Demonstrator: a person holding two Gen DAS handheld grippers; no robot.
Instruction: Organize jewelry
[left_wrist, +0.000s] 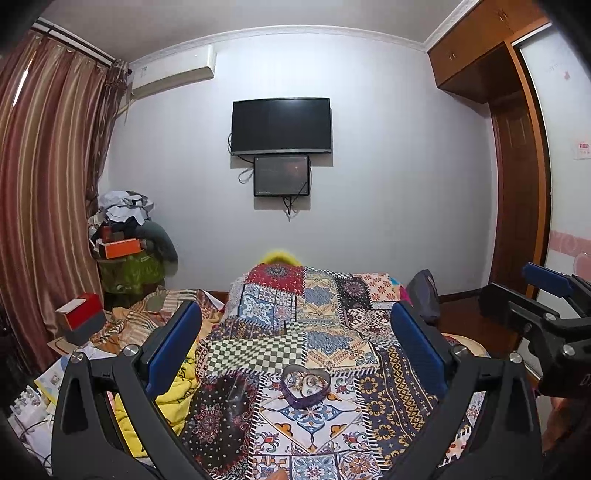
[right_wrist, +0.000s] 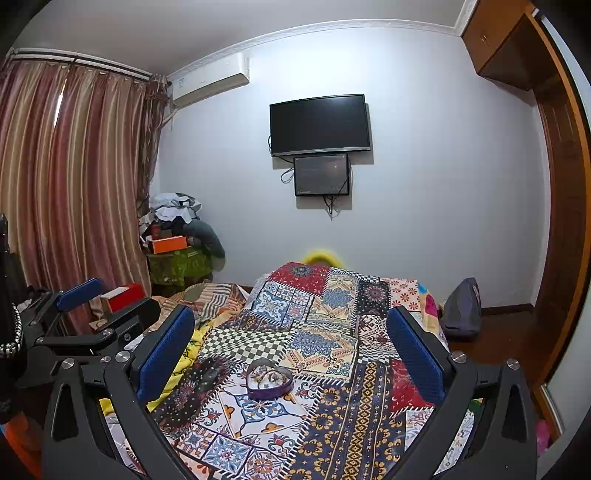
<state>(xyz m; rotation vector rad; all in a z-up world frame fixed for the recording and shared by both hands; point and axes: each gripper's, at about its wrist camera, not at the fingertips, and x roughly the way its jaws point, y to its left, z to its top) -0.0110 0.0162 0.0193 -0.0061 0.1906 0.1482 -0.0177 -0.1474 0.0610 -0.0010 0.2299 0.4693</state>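
Patchwork bedspread (left_wrist: 325, 332) covers the bed in squares of red, blue, cream and black, with a green-and-white checkered patch near the middle. Striped brown curtains (left_wrist: 48, 177) hang along the left side of the room, and a dark television (left_wrist: 281, 125) is mounted on the far white wall with a smaller screen (left_wrist: 281, 175) just below it. A pile of clothes and boxes (left_wrist: 129, 236) sits in the corner beside the curtains. The left claw (left_wrist: 295, 343) is held over the bed with its blue-padded jaws spread wide, gripping nothing; the right claw (right_wrist: 291, 343) is likewise wide apart and holds nothing. Each claw shows at the edge of the other's view, off to the side. On the bedspread, framed between the jaws in both views, rests a small heart-shaped dish (left_wrist: 306, 384), purple on its outer wall with a darker rim, standing flat on a cream patch with a blue flower pattern. Inside the dish lies jewelry (left_wrist: 304, 380), a tangle of small pale and gold-toned pieces with ring-like loops; the separate pieces are too small to tell apart. The dish is well apart from both claws.
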